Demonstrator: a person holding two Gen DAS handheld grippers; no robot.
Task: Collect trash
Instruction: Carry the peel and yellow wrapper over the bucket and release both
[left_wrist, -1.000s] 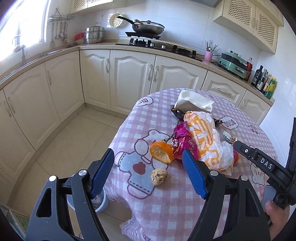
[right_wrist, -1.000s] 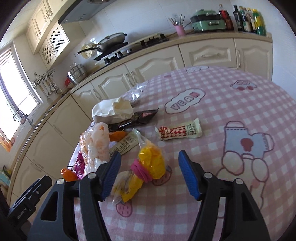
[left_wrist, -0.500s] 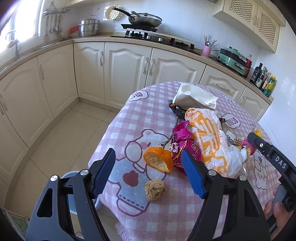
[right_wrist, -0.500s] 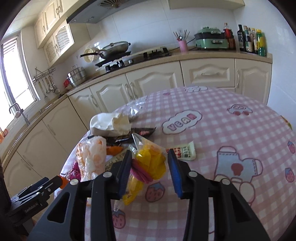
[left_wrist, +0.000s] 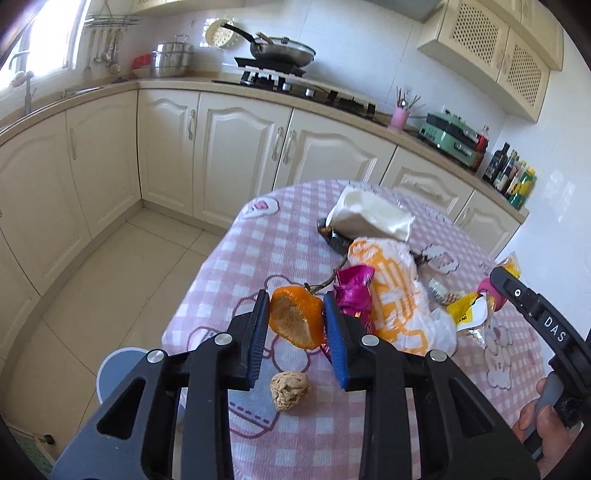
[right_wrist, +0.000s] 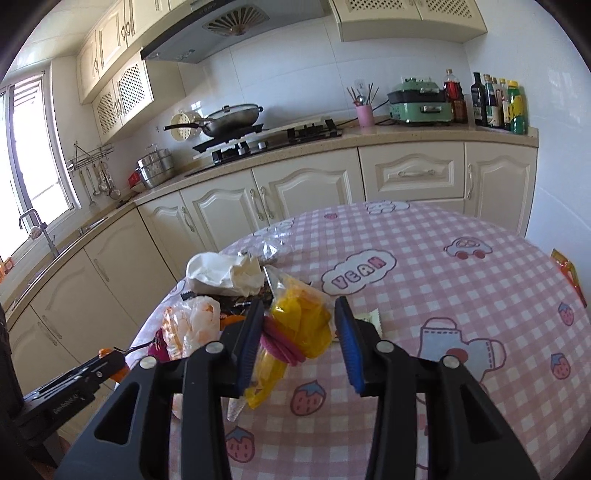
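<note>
Both grippers are loaded: we are closing the left gripper on the orange peel above the table edge, while the right gripper is clamping the yellow wrapper, lifted off the cloth.

A round counter stands out from the corner of the kitchen, with the cabinets behind it and the stove on the worktop above them. Near the counter's edge the left gripper has a peel between its closing jaws; a crumpled lump lies on the cloth just below it. Right of the peel lies a foil wrapper, touching a plastic bag further right. Behind the bag sits a wad of paper on a dark wrapper. Right of the bag, the right gripper holds a snack packet clear of the cloth. A bin stands on the floor below the counter's edge.
</note>
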